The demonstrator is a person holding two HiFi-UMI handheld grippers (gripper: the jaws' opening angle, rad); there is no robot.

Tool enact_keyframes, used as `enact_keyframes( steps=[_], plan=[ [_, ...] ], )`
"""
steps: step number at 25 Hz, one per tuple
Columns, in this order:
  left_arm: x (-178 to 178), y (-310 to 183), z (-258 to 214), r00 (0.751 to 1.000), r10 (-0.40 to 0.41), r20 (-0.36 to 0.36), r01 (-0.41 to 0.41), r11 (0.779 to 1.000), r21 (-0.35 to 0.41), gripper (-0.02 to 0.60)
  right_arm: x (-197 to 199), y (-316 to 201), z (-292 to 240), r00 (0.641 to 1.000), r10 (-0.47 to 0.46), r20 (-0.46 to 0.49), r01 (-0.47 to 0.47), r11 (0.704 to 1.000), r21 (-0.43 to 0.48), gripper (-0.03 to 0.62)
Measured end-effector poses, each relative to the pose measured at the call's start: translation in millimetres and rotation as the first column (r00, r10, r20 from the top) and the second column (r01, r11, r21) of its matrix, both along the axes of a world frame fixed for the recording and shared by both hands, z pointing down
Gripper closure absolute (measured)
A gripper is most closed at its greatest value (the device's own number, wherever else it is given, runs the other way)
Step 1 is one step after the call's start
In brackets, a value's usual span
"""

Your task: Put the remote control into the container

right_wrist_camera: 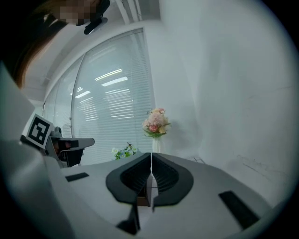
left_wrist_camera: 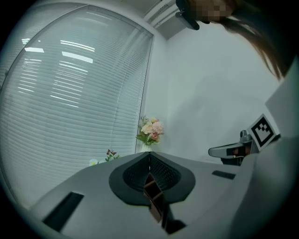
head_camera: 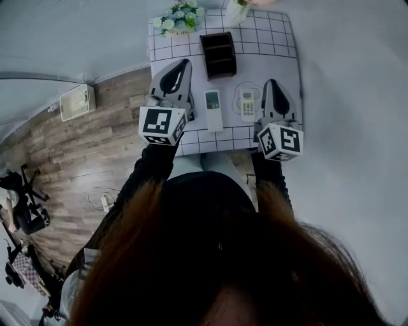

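Observation:
On the grid-patterned tablecloth [head_camera: 255, 38] lie two white remote controls: a plain one [head_camera: 213, 109] in the middle and a buttoned one [head_camera: 248, 106] to its right. The dark brown compartment container [head_camera: 218, 55] stands behind them, and shows through the gap under the left jaws [left_wrist_camera: 154, 192]. My left gripper [head_camera: 185, 62] [left_wrist_camera: 149, 155] hovers left of the container, shut and empty. My right gripper [head_camera: 270, 81] [right_wrist_camera: 151, 154] hovers just right of the buttoned remote, shut with nothing held.
A bunch of small flowers [head_camera: 182, 18] and a white vase [head_camera: 237, 11] with pink flowers [right_wrist_camera: 156, 122] stand at the table's far edge. A white wall lies to the right, window blinds [left_wrist_camera: 70, 93] behind. A white box [head_camera: 78, 102] sits on the wooden floor at left.

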State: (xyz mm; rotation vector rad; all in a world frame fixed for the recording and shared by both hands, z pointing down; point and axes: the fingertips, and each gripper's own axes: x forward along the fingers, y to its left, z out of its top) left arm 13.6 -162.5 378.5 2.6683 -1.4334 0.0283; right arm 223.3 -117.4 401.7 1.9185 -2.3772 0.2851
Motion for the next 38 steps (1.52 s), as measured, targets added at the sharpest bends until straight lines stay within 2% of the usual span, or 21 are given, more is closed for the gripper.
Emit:
enact_keyframes(
  steps=[5, 10, 15, 18, 19, 21, 24, 28, 31, 35, 38],
  plan=[
    [18.6, -8.5, 17.3, 0.998, 0.055, -0.004, -0.055, 0.998, -0.035, 0.572, 12.8, -6.2, 36.0, 0.997, 0.077, -0.003, -0.077, 0.993, -0.093, 0.574],
    [32.7, -16.0, 34.7, 0.996, 0.092, -0.004, -0.092, 0.994, -0.064, 0.572, 18.2, -8.1, 80.4, 0.995, 0.094, -0.03, -0.098, 0.975, -0.199, 0.574],
    [41.2, -22.9, 45.8, 0.993, 0.12, 0.003, -0.119, 0.989, -0.082, 0.573, 11.1, -7.0, 136.3, 0.997, 0.068, -0.032, -0.075, 0.931, -0.358, 0.572],
    [45.6, -22.9, 50.1, 0.99, 0.141, 0.008, -0.14, 0.986, -0.089, 0.572, 7.4, -3.7, 166.4, 0.996, 0.056, -0.069, -0.081, 0.895, -0.438, 0.568],
    [46.4, -23.0, 51.3, 0.989, 0.146, 0.009, -0.145, 0.985, -0.091, 0.572, 6.2, -2.8, 176.1, 0.995, 0.051, -0.082, -0.084, 0.881, -0.465, 0.543],
    [46.7, -23.6, 53.4, 0.988, 0.153, 0.011, -0.151, 0.984, -0.094, 0.572, 2.9, -1.2, 194.2, 0.994, 0.038, -0.102, -0.086, 0.849, -0.521, 0.43],
    [44.4, -25.4, 56.1, 0.988, 0.157, 0.013, -0.155, 0.983, -0.101, 0.572, -2.2, 0.1, 215.1, 0.988, 0.007, -0.152, -0.095, 0.805, -0.586, 0.377],
    [39.2, -29.4, 58.2, 0.988, 0.155, 0.015, -0.153, 0.982, -0.107, 0.572, -3.6, -1.9, 233.2, 0.976, -0.022, -0.217, -0.125, 0.758, -0.64, 0.359],
    [33.4, -32.9, 59.3, 0.989, 0.144, 0.013, -0.142, 0.984, -0.111, 0.572, -1.4, -3.3, 241.8, 0.973, -0.024, -0.227, -0.138, 0.729, -0.67, 0.359],
    [25.8, -35.9, 60.9, 0.991, 0.13, 0.015, -0.128, 0.985, -0.113, 0.572, -1.5, -4.9, 244.5, 0.975, -0.029, -0.222, -0.134, 0.72, -0.681, 0.359],
    [22.0, -36.2, 60.1, 0.993, 0.121, 0.014, -0.119, 0.987, -0.112, 0.572, -0.5, -4.7, 243.0, 0.977, -0.023, -0.21, -0.127, 0.728, -0.674, 0.359]
  ],
)
